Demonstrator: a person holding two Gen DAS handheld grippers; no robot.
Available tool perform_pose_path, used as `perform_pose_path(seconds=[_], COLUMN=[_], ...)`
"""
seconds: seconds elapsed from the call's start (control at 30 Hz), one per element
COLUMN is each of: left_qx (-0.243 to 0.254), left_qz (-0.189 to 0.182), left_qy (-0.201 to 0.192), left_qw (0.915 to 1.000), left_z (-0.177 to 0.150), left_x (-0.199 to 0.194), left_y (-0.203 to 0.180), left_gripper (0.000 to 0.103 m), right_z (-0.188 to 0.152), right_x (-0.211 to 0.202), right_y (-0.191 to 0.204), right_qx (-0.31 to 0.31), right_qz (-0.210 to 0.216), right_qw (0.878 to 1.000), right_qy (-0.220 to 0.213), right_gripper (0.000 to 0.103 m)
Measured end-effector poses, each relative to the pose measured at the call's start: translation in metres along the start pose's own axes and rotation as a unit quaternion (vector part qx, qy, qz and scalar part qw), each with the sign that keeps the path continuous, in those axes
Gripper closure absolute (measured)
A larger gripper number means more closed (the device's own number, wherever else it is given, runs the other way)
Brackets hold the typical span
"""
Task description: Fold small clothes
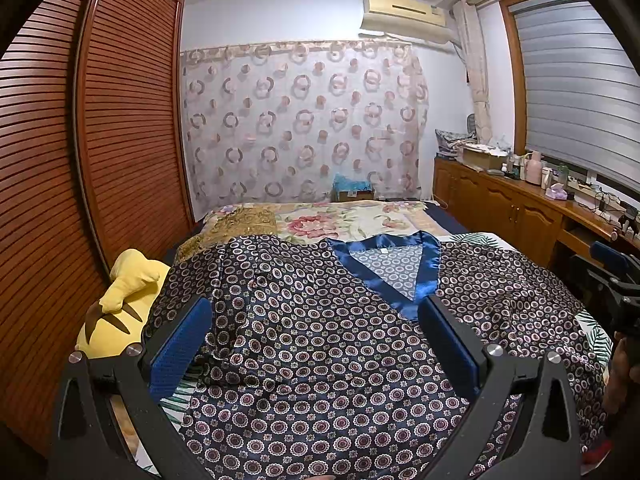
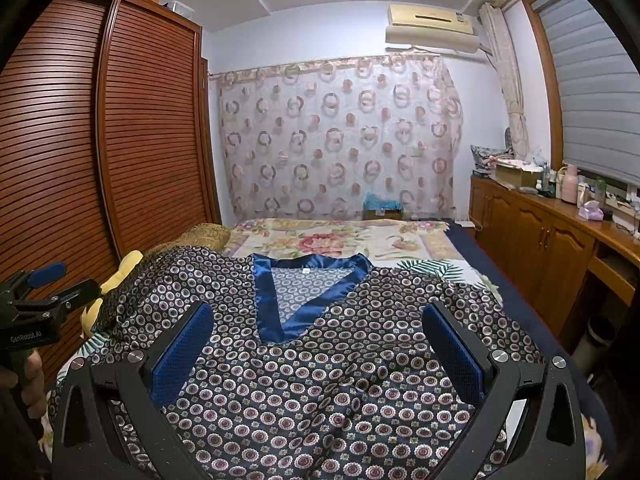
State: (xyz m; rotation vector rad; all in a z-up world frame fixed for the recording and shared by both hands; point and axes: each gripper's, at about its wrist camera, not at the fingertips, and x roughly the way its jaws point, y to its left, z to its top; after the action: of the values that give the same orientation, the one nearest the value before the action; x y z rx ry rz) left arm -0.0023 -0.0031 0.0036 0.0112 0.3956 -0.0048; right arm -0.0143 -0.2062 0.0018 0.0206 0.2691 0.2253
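Only your left view showed the yellow plush whole. Your left gripper and right gripper gaped wide above the patterned shirt, seemingly touching nothing.

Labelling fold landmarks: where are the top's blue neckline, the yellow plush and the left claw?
blue neckline (image 2: 298, 322): right wrist view, V tip.
yellow plush (image 1: 132, 280): left wrist view, its upper part.
left claw (image 1: 316, 344): left wrist view, midway between fingertips.

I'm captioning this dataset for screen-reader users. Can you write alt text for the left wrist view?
A dark patterned shirt with a blue satin V-neck collar lies spread on a bed, framed by the open left gripper. A yellow plush toy sits at the left, beside a slatted wooden wardrobe.
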Motion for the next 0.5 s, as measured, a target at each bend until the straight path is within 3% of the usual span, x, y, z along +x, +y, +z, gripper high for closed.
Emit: perform_pose_path(seconds=[0.5], left_qx=[0.002], left_qz=[-0.002], left_qy=[-0.005], left_qw=[1.0000], left_z=[0.0004], left_x=[-0.0036], left_y=[-0.0007], left_gripper=[0.000], right_z=[-0.0009], right_x=[-0.0003], right_y=[0.0018], right_qx=[0.002], right_qz=[-0.003], right_qw=[1.000], right_qy=[-0.005], right_gripper=[0.000])
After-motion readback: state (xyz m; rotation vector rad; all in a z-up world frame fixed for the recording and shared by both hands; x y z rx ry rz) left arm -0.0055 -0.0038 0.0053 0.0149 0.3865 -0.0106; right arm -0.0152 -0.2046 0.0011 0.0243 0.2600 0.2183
